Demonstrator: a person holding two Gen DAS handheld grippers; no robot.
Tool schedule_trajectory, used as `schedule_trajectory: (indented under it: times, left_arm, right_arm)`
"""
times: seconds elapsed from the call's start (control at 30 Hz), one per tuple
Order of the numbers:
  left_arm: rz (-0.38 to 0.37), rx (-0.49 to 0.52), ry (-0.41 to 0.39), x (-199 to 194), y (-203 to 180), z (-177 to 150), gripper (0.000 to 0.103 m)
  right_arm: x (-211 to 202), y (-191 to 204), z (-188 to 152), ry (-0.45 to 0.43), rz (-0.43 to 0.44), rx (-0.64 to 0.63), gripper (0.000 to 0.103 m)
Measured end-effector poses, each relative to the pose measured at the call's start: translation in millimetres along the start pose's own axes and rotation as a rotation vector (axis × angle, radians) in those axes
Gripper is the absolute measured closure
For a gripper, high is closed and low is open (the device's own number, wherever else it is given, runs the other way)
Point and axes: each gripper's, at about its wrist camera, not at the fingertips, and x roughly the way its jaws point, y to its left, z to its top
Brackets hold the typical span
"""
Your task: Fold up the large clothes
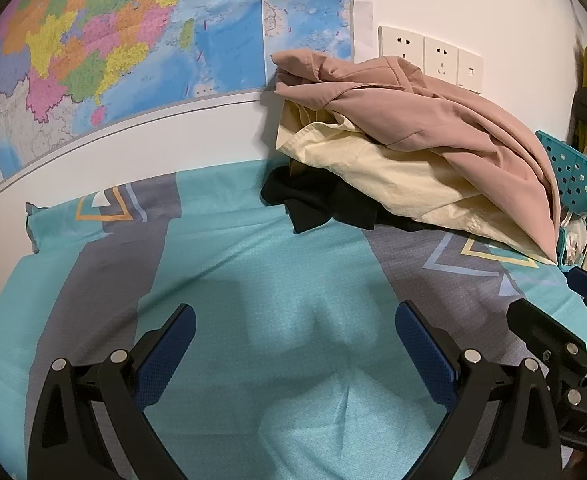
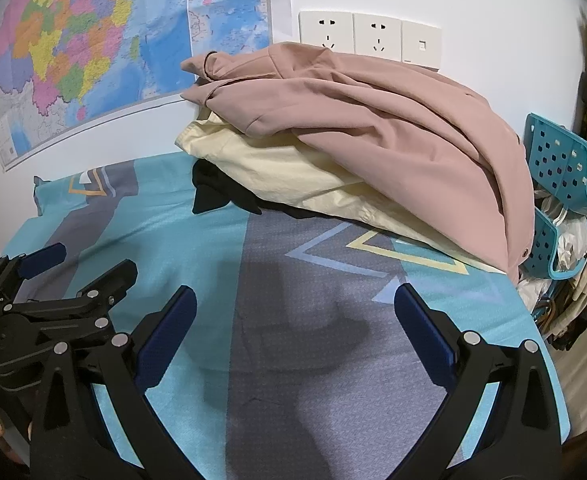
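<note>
Both grippers empty above the bedsheet, laundry pile waiting at the wall

The pink garment (image 2: 373, 120) tops a heap over a cream garment (image 2: 277, 176) and a black garment (image 2: 217, 194) at the bed's far right; it looks soft, light and floppy, best pinched at a hem or collar edge. The left gripper (image 1: 295, 344) and right gripper (image 2: 295, 328) hover with fingers spread wide, holding nothing, over the bedsheet (image 1: 253, 248).

A bedroom in a home: a bed (image 1: 253, 248) with a teal and grey patterned sheet fills the view. At 12 o'clock, unfolded clothes (image 2: 373, 128) are heaped against a white wall with a coloured map (image 1: 93, 52) and sockets (image 2: 369, 36). At 3 o'clock stand teal perforated baskets (image 2: 561, 160).
</note>
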Motion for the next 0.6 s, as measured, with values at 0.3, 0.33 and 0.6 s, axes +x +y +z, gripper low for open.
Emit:
schedule_trajectory:
  times: [0.3,0.33,0.6]
  left_arm:
    - [0.0,0.0,-0.001,-0.1,0.3,-0.4,0.006]
    - [0.001,0.001,-0.001,0.0,0.2,-0.2,0.006]
    - [-0.001,0.001,-0.005,-0.9,0.1,0.2,0.006]
  right_arm:
    - [-0.2,-1.3,0.5,0.001,0.002,0.0,0.006]
    - [0.4,-1.3,0.7,0.002,0.002,-0.002,0.006]
    - [0.7,-1.9,0.9,0.004,0.002,-0.001,0.006]
